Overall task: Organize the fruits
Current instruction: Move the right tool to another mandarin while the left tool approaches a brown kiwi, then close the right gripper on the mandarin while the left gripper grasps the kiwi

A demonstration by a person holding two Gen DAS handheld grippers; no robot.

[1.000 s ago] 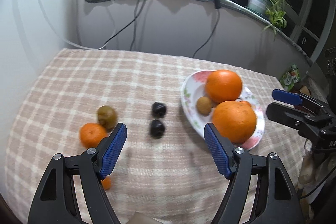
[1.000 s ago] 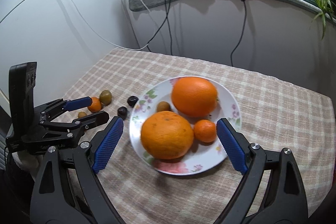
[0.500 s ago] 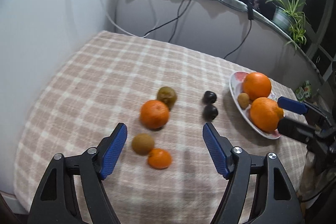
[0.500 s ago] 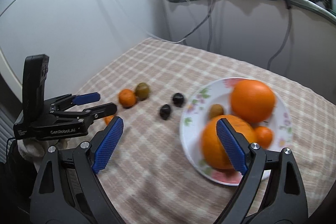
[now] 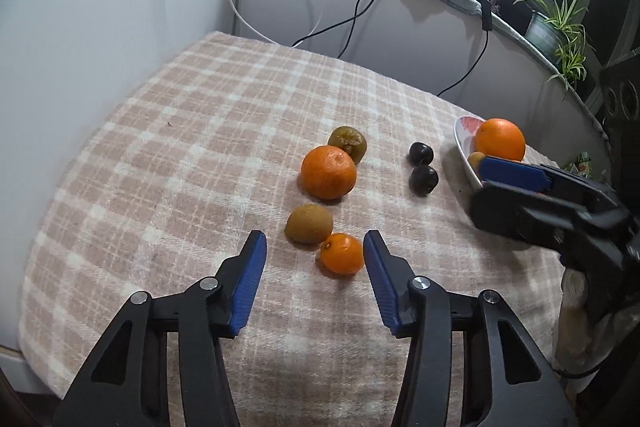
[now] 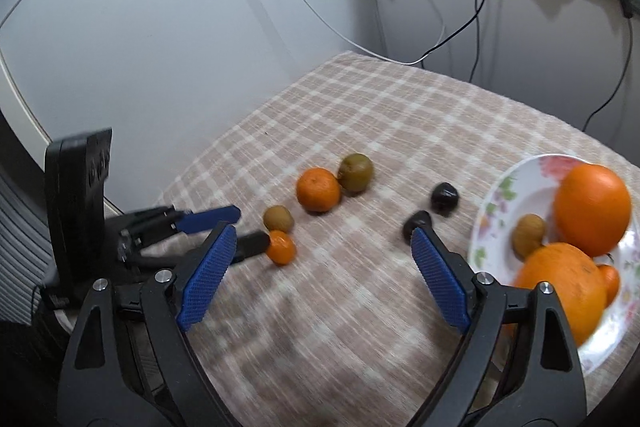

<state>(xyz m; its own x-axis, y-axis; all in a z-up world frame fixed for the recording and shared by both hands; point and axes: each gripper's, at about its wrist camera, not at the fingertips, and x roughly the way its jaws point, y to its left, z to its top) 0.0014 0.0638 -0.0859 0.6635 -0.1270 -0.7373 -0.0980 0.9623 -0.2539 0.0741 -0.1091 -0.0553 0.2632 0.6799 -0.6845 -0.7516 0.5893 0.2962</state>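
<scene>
A: Why is the left gripper set so low over the bench?

B: It looks lined up for a pick — jaws wide apart, holding nothing, with the kiwi and the mandarin just ahead of the tips. The mandarin sits almost against the right-hand pad, so I judge it the target; the kiwi touches it, which may make a clean grip awkward.

A: And the fruit beyond?

B: A tangerine with a greenish fruit pressed behind it, then two plums close together nearer the plate. All loose on the cloth, so much of the sorting is undone.

A: The plate itself?

B: At the far right, already carrying two oranges, another kiwi and a small mandarin — presumably the collecting spot.

A: The right gripper?

B: Also gaping and empty, hanging between plums and plate — I'd guess waiting its turn, its view blurred.
</scene>
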